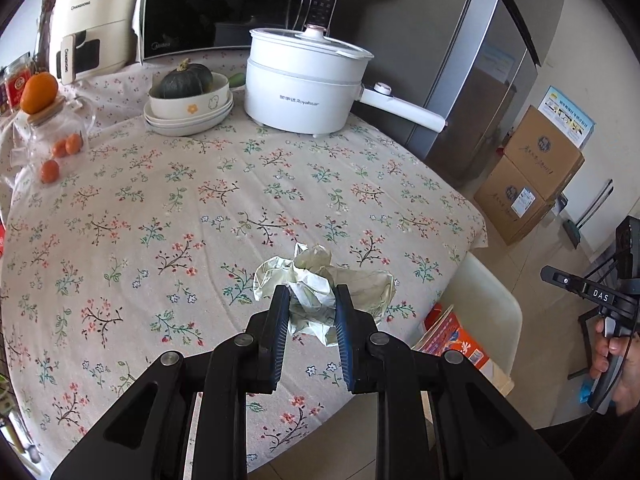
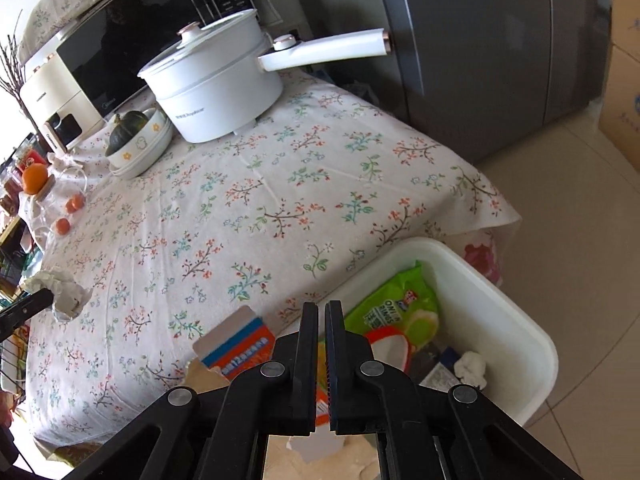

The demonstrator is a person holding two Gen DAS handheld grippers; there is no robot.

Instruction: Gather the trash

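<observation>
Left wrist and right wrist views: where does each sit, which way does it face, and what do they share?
Left wrist: above the table's near edge, looking down across the floral tablecloth; own tool shut on crumpled paper, other hand at right.
Right wrist: over the white bin; own tool shut, empty.
Shared: white electric pot, paper.

Tablecloth [image 1: 240, 184] centre lies open; pot [image 1: 304, 84] blocks rear.

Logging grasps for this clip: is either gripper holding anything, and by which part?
The left gripper pinches the crumpled tissue across its middle, with loose ends sticking out on either side. The right gripper is shut and holds nothing.
</observation>
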